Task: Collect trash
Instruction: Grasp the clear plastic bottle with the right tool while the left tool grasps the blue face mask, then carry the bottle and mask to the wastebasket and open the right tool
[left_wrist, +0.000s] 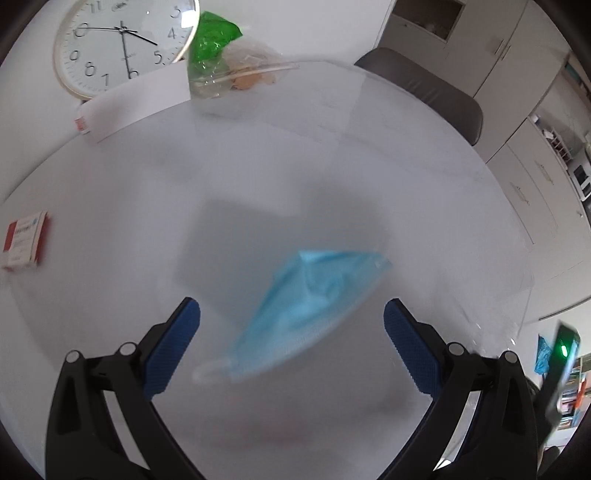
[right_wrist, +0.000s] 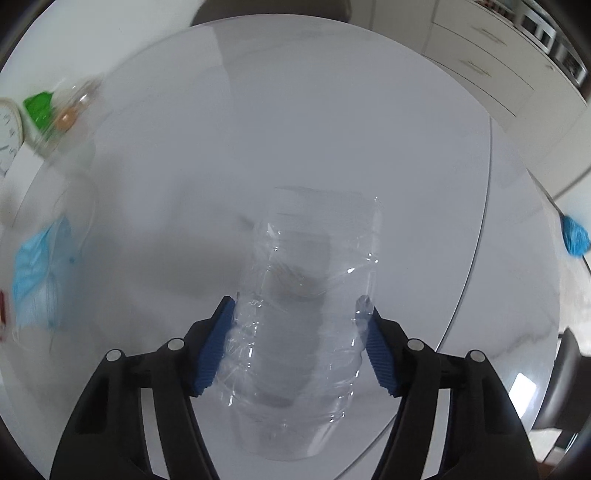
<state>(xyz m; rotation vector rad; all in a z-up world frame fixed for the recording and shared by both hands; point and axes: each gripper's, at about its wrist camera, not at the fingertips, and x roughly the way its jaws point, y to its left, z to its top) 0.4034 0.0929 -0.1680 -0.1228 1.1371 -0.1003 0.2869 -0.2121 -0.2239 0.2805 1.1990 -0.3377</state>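
Note:
A crumpled blue face mask (left_wrist: 306, 306) lies on the white table (left_wrist: 258, 166), blurred, between and just ahead of my left gripper's (left_wrist: 291, 314) wide-open blue fingers. It also shows at the left edge of the right wrist view (right_wrist: 37, 269). My right gripper (right_wrist: 299, 314) is shut on a clear crushed plastic bottle (right_wrist: 306, 291), both blue pads pressing its sides above the table. A clear plastic bag with green wrapping and food scraps (left_wrist: 221, 59) sits at the table's far side; it also shows in the right wrist view (right_wrist: 55, 110).
A white wall clock (left_wrist: 122, 40) leans at the back left beside a white paper sheet (left_wrist: 136, 103). A red and white box (left_wrist: 26, 240) lies at the left. A dark chair (left_wrist: 424, 88) stands behind the table. White cabinets (left_wrist: 517, 166) line the right.

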